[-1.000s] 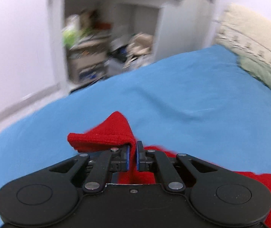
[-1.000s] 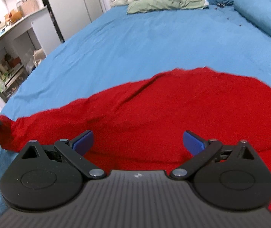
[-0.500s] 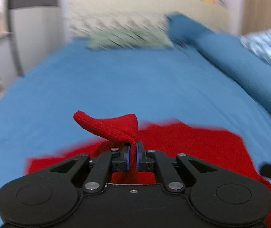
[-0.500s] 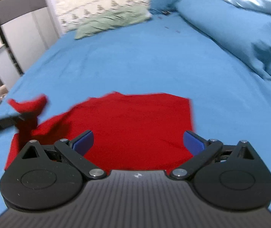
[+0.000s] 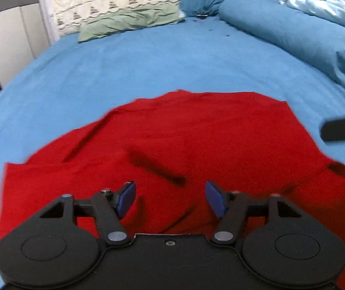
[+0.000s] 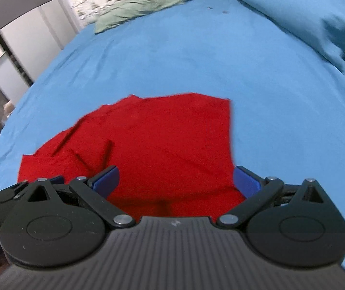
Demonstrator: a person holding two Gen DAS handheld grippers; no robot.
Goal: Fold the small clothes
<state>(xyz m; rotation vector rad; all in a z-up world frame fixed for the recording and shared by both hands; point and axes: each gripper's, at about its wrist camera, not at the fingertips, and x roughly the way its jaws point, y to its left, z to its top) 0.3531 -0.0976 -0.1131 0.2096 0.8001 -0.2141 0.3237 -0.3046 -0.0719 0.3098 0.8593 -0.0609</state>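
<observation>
You saw a red cloth (image 5: 196, 140) with a matt, soft knit lying on the smooth blue bedsheet (image 5: 136, 60); your gripper pads (image 5: 126, 199) looked rubbery blue.

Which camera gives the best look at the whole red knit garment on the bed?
The right wrist view: the red knit garment shows its far, left and right edges against the blue bedsheet. The left wrist view is closer, and its near part hides behind the open left claw.
</observation>
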